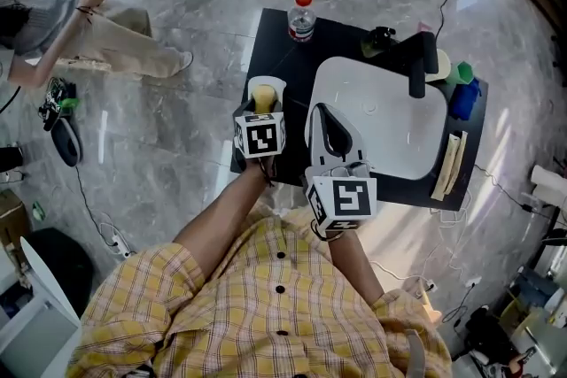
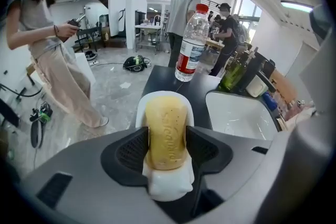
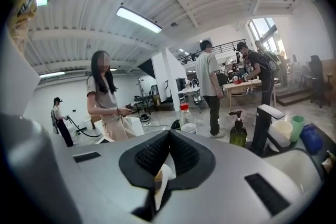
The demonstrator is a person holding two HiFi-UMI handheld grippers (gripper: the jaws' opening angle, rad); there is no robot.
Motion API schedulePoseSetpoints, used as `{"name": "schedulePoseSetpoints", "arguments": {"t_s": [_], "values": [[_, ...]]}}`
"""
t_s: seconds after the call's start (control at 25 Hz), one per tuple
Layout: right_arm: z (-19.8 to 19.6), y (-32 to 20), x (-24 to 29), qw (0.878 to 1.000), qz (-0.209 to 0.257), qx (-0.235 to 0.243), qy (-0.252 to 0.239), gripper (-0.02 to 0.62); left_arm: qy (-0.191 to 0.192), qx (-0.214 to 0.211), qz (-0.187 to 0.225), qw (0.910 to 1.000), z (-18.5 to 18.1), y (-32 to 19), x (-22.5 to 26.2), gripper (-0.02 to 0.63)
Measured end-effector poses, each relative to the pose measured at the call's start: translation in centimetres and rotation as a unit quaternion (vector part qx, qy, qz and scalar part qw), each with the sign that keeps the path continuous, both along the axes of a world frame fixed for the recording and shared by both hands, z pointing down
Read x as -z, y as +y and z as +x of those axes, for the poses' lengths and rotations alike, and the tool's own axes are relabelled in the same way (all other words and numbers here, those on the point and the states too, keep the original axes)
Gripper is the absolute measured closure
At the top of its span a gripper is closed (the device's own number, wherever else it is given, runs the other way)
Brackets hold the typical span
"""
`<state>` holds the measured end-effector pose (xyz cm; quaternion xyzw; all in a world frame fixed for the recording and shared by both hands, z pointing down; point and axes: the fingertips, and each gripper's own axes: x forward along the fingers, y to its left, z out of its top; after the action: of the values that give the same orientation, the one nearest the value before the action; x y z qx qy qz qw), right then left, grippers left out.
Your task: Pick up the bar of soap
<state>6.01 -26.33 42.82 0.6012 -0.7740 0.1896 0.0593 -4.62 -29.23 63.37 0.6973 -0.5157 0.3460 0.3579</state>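
On the black table (image 1: 276,44), beside the white sink (image 1: 381,106), my left claw (image 2: 167,140) spreads wide around the yellow soap bar (image 2: 165,120) in its white dish (image 2: 167,190); my right claw (image 3: 168,147) stays out of it, pressed together.

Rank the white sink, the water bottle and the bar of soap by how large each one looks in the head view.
1. white sink, by far the largest.
2. water bottle.
3. bar of soap; only part of it shows, so its place under the bottle is not sure.

Open lab hall: workbench (image 3: 247,83), strip lights (image 3: 139,19) (sink (image 1: 381,133) on stand (image 1: 273,44)).
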Motion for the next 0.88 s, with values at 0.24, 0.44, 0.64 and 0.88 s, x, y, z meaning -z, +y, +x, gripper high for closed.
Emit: {"name": "schedulePoseSetpoints", "arguments": {"t_s": [0.24, 0.44, 0.64, 0.88], "values": [[0.4, -0.6, -0.4, 1.0, -0.001, 0.012, -0.003, 0.578, -0.003, 0.032, -0.014, 0.9994, -0.4, -0.4, -0.1, 0.38], [1.0, -0.9, -1.0, 1.0, -0.008, 0.013, -0.008, 0.578, -0.018, 0.046, 0.001, 0.9988, -0.8, -0.7, -0.1, 0.381], [1.3, -1.0, -1.6, 1.0, -0.017, 0.015, -0.012, 0.578, -0.021, 0.048, 0.005, 0.9986, -0.7, -0.8, -0.2, 0.387], [1.6, -1.3, -1.8, 1.0, -0.021, 0.017, -0.01, 0.577, -0.034, 0.019, 0.01, 0.9992, -0.3, -0.7, 0.1, 0.397]]}}
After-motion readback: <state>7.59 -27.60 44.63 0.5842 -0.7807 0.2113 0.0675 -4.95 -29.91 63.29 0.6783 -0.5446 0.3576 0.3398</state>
